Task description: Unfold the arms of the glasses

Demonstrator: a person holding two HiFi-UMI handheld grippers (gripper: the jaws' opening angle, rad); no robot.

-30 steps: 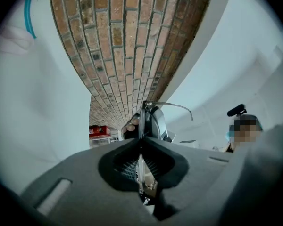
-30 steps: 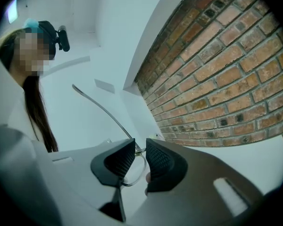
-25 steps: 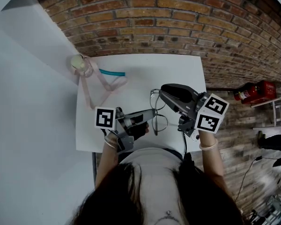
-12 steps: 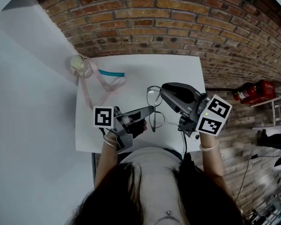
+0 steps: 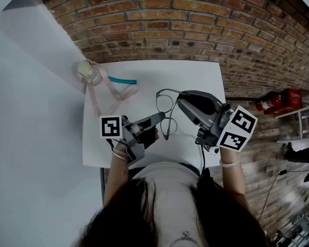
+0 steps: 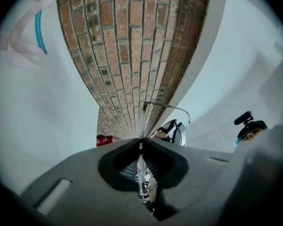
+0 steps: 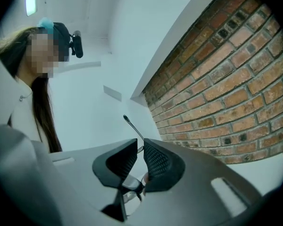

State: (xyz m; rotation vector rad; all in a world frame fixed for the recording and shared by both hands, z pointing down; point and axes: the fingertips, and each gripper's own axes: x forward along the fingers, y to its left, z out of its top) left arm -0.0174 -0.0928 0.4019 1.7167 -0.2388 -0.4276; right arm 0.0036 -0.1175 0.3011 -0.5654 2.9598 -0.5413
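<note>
1. Glasses [image 5: 166,113] hang in the air above the white tabletop [image 5: 195,76], close to the person's chest and between the two grippers.
2. The left gripper [image 5: 158,118] comes in from the left. In the left gripper view its jaws [image 6: 141,142] are pressed together on a thin part of the glasses. From their tips a wire piece [image 6: 166,107] rises and bends off to the right.
3. The right gripper [image 5: 179,101] reaches in from the right, at the upper side of the frame.
4. In the right gripper view its jaws [image 7: 140,145] are closing, with a narrow gap left between them. One slim arm [image 7: 132,126] of the glasses stands up through that gap, its dark tip above the jaws. The pads do not seem to press on the arm, though the view is too tight to be sure.
5. A lens [image 7: 131,194] shows low down behind the right jaws.
6. At the far left corner of the tabletop stands a clear cup [image 5: 87,70]. A pink strap [image 5: 105,94] loops away from it, with a teal straw [image 5: 122,80] lying beside.
7. A brick wall [image 5: 170,24] runs behind the tabletop.
</note>
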